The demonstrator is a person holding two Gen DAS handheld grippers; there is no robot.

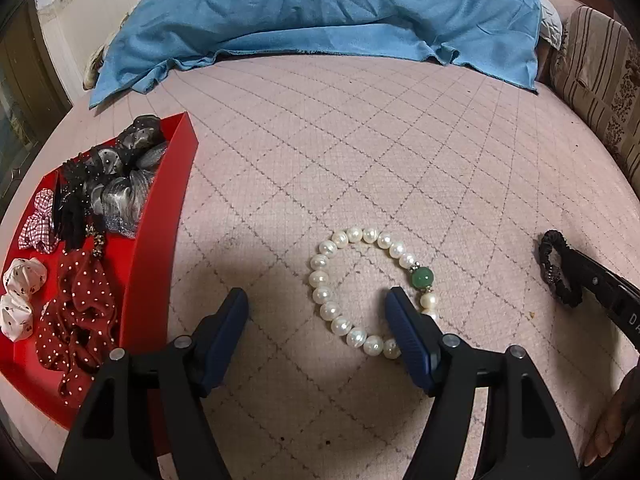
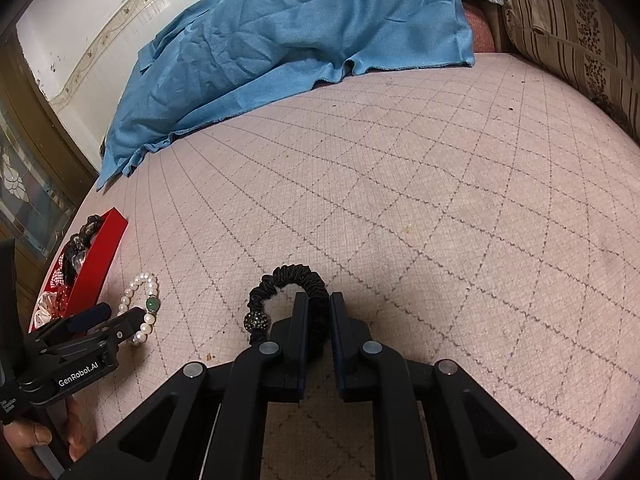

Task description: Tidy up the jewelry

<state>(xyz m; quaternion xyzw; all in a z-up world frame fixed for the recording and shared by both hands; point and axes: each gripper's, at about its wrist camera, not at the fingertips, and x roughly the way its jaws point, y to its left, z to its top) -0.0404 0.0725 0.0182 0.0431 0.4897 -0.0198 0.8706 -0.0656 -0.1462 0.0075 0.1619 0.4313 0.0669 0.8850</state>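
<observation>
A white pearl bracelet [image 1: 340, 292] with one green bead lies on the pink quilted bed; it also shows in the right wrist view [image 2: 140, 300]. My left gripper [image 1: 316, 304] is open, low over it, its right finger inside the loop and its left finger outside. My right gripper [image 2: 319, 308] is shut on a black scrunchie hair tie [image 2: 288, 280] with a sparkly bead, which also shows at the right of the left wrist view [image 1: 554, 268]. A red tray [image 1: 160, 240] at the left holds several scrunchies and hair accessories.
A crumpled blue blanket [image 1: 320, 12] lies across the far side of the bed. A striped patterned cushion [image 1: 600, 80] stands at the right edge. The pink quilted bed cover [image 1: 360, 152] stretches between them. A window and wall are at the left.
</observation>
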